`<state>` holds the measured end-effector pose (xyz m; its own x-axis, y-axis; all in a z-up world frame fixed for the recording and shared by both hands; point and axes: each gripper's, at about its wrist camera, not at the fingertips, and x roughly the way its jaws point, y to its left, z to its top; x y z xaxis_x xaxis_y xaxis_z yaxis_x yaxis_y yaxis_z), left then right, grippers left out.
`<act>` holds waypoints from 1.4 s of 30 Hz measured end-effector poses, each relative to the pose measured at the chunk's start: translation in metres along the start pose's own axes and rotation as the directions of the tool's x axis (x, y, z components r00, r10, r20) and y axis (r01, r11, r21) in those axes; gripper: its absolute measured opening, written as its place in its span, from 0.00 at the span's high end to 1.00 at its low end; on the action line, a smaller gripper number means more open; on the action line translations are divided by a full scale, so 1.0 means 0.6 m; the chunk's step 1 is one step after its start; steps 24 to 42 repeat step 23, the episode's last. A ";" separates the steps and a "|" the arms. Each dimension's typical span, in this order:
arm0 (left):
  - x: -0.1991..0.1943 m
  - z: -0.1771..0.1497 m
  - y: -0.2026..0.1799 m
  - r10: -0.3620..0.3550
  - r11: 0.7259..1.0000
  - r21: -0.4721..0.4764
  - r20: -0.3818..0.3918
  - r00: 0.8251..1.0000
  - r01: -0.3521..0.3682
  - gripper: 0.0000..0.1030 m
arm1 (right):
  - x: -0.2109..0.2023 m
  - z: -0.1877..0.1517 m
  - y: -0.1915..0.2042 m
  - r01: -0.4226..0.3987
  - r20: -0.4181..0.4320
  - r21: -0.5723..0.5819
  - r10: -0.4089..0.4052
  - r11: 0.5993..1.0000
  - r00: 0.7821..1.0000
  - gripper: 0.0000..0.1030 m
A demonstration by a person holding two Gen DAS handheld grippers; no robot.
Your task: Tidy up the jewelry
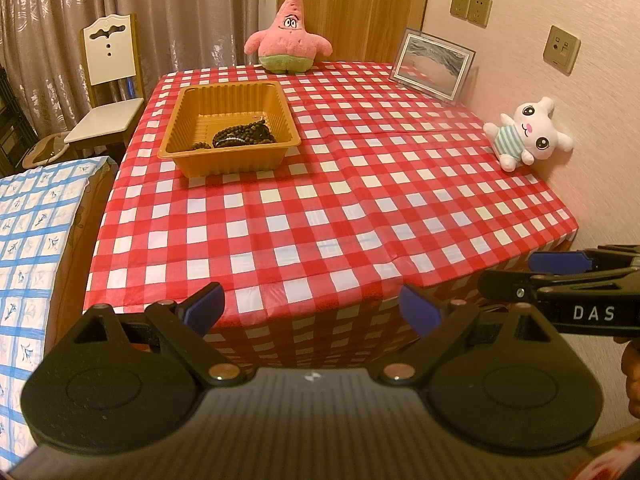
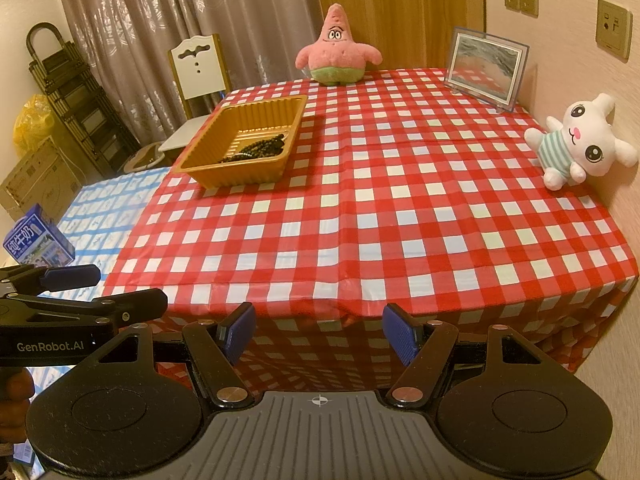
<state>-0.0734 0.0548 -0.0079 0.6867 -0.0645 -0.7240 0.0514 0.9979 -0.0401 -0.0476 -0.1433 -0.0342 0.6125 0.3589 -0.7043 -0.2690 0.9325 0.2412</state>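
Hovering off the table's near edge, the 2 grippers, left gripper point(image 1: 310, 312) and right gripper point(image 2: 319, 334), hold their fingers apart and empty, while the beads point(image 1: 240, 135) lie in the tray point(image 1: 192, 151) far-left, likelier nearer the left one.

Red-and-white checked tablecloth point(image 1: 360, 208), orange tray point(image 1: 192, 160), dark beads point(image 1: 244, 136).

Left hand-held gripper point(image 1: 311, 309): matte black, two round textured discs flanking a ribbed grey centre plate with a small crosshair mark, brass-coloured pivot screws, blue ribbed pads on the fingertips point(image 1: 208, 307). Right hand-held gripper point(image 2: 319, 334): same black build, same blue pads. White lettering on the sides, "DAS" on one, "GenRobot.AI" on the other.
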 end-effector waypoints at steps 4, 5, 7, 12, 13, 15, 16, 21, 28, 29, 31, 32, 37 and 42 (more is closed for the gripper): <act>0.001 0.001 -0.001 -0.001 1.000 0.000 -0.001 1.000 0.001 0.09 | 0.000 0.000 0.000 0.000 0.000 0.000 0.000 1.000 1.000 0.32; 0.001 0.000 0.000 0.000 1.000 0.000 0.000 1.000 0.000 0.09 | 0.000 0.000 0.000 0.000 0.000 0.000 0.000 1.000 1.000 0.32; 0.001 0.001 -0.002 -0.001 1.000 0.000 0.000 1.000 0.001 0.09 | 0.000 0.001 -0.001 -0.001 -0.001 -0.001 0.001 1.000 1.000 0.32; 0.001 0.001 -0.001 0.000 1.000 0.000 0.000 1.000 0.000 0.09 | 0.001 0.001 -0.001 0.000 0.000 -0.001 0.000 1.000 1.000 0.32; 0.002 0.001 -0.001 0.000 1.000 0.000 -0.001 1.000 0.000 0.09 | 0.000 0.000 -0.001 -0.001 0.000 0.000 0.001 1.000 1.000 0.32; 0.002 0.001 -0.001 -0.001 1.000 -0.001 -0.001 1.000 0.001 0.09 | 0.001 0.000 -0.001 0.000 -0.001 0.000 0.000 1.000 1.000 0.32; 0.002 0.001 -0.001 0.000 1.000 -0.001 -0.001 1.000 0.000 0.09 | 0.000 0.000 0.000 0.000 0.000 -0.001 0.000 1.000 1.000 0.32; 0.001 0.002 -0.004 -0.001 1.000 0.003 0.003 1.000 0.001 0.09 | 0.001 -0.001 0.001 0.000 -0.001 0.000 0.000 1.000 1.000 0.32; 0.004 0.004 -0.010 -0.004 1.000 0.003 0.003 1.000 0.004 0.09 | 0.002 0.002 -0.002 -0.004 -0.003 -0.002 0.004 1.000 1.000 0.32; 0.004 0.004 -0.010 -0.004 1.000 0.003 0.003 1.000 0.004 0.09 | 0.002 0.002 -0.002 -0.004 -0.003 -0.002 0.004 1.000 1.000 0.32; 0.004 0.004 -0.010 -0.004 1.000 0.003 0.003 1.000 0.004 0.09 | 0.002 0.002 -0.002 -0.004 -0.003 -0.002 0.004 1.000 1.000 0.32; 0.004 0.004 -0.010 -0.004 1.000 0.003 0.003 1.000 0.004 0.09 | 0.002 0.002 -0.002 -0.004 -0.003 -0.002 0.004 1.000 1.000 0.32; 0.004 0.004 -0.010 -0.004 1.000 0.003 0.003 1.000 0.004 0.09 | 0.002 0.002 -0.002 -0.004 -0.003 -0.002 0.004 1.000 1.000 0.32; 0.004 0.004 -0.010 -0.004 1.000 0.003 0.003 1.000 0.004 0.09 | 0.002 0.002 -0.002 -0.004 -0.003 -0.002 0.004 1.000 1.000 0.32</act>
